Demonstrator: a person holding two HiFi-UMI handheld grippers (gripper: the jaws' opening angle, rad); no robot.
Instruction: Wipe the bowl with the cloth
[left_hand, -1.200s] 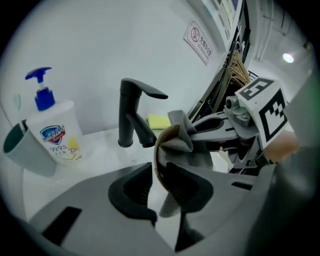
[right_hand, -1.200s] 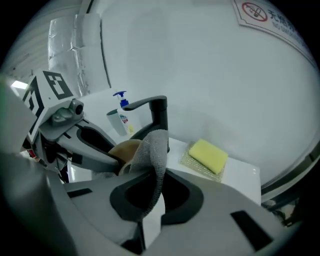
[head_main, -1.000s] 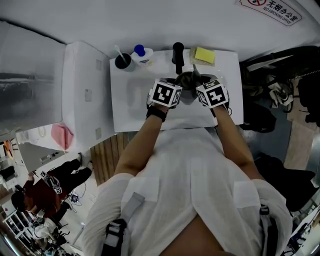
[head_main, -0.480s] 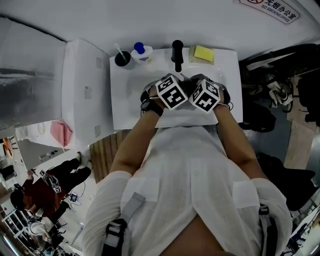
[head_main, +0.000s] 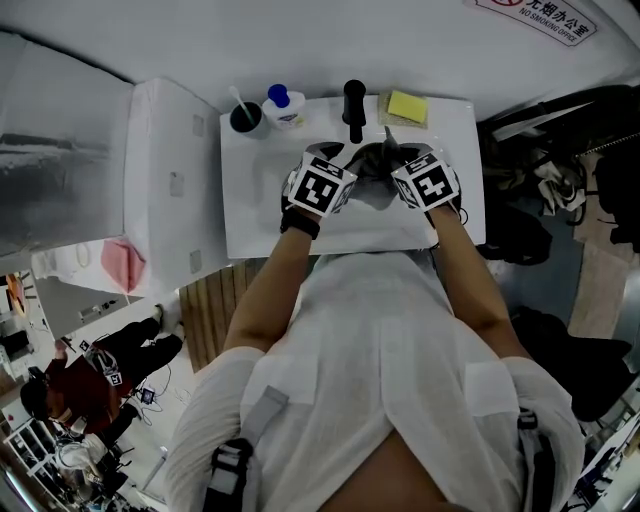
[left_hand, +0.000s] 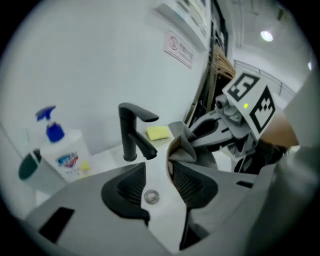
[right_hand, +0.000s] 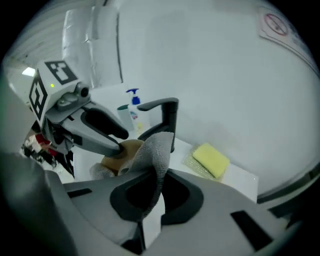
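A tan bowl (right_hand: 129, 150) hangs over the white sink (head_main: 262, 205), partly draped by a grey cloth (right_hand: 156, 147). My right gripper (right_hand: 159, 175) is shut on a fold of that cloth (head_main: 377, 192), which rises between its jaws. My left gripper (left_hand: 157, 170) is just left of the bowl and its jaws are opening. The bowl's thin rim (left_hand: 169, 150) lies along the inner side of the right-hand pad, with a wide gap across to the other. In the right gripper view, one left fingertip (right_hand: 118, 146) still touches the bowl. Most of the bowl is hidden in the head view.
A black faucet (head_main: 354, 105) stands at the back of the sink, with a yellow sponge (head_main: 408, 107) to its right. A blue-capped bottle (head_main: 283, 108) and a dark cup (head_main: 245, 120) stand to its left. The drain (left_hand: 151, 196) shows below. A white cabinet (head_main: 165, 180) adjoins on the left.
Both grippers have moved away from my body toward the faucet, and their marker cubes have drawn apart. The left gripper has shifted left.
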